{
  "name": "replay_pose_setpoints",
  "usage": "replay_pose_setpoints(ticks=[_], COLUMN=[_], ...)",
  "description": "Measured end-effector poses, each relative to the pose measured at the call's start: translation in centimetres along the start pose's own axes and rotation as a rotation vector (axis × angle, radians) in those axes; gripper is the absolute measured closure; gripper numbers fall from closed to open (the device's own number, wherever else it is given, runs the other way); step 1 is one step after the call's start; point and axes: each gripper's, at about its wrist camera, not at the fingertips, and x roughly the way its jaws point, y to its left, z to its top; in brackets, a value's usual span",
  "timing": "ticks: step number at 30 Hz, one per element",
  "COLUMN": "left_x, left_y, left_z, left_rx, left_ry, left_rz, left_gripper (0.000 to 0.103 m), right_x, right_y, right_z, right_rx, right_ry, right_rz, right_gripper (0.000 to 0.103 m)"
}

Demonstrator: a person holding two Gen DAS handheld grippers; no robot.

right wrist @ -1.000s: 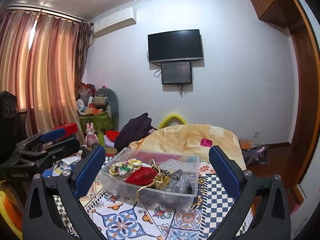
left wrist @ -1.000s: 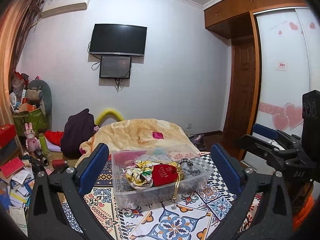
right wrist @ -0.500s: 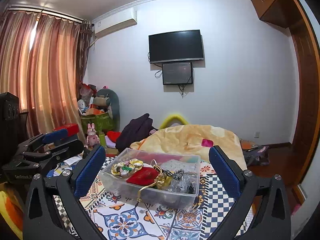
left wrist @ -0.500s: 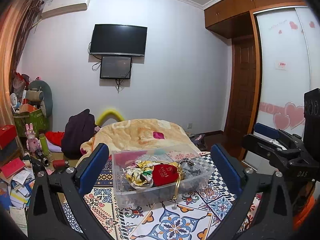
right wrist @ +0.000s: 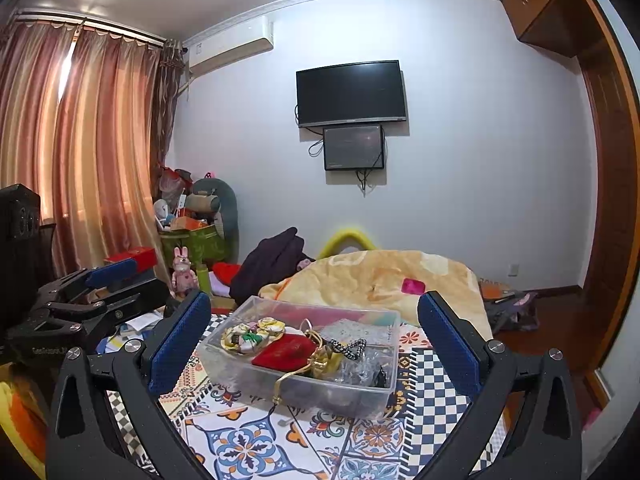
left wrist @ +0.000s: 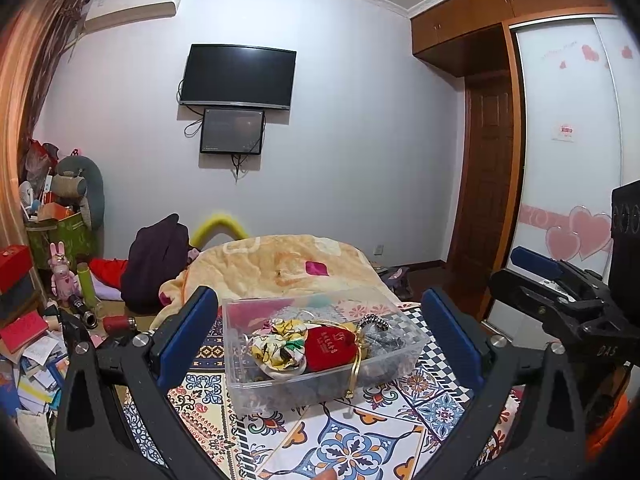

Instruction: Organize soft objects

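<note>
A clear plastic box stands on a patterned cloth. Inside lie a floral fabric scrunchie, a red pouch with a gold ribbon, a black-and-white band and grey soft items. My left gripper is open, held back from the box with nothing between its fingers. My right gripper is open too, likewise short of the box. Each gripper shows at the edge of the other's view.
The patterned cloth covers the surface under the box. Behind it lies a yellow blanket and a dark garment. Clutter of books and toys fills the left floor. A wardrobe stands right.
Both views have drifted slightly; the box sits a touch lower in frame. Both grippers stay open and empty.
</note>
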Motion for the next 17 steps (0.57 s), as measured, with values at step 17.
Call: replay_pose_setpoints(ticks=[17], left_x=[0.41], left_y=[-0.26], left_z=[-0.01], left_rx=[0.003], left_ry=[0.035], left_rz=[-0.009], left_gripper=[0.0], right_x=[0.0], right_y=[0.08], right_z=[-0.01], right_rx=[-0.006], right_ry=[0.011], right_rz=[-0.006], right_gripper=[0.0])
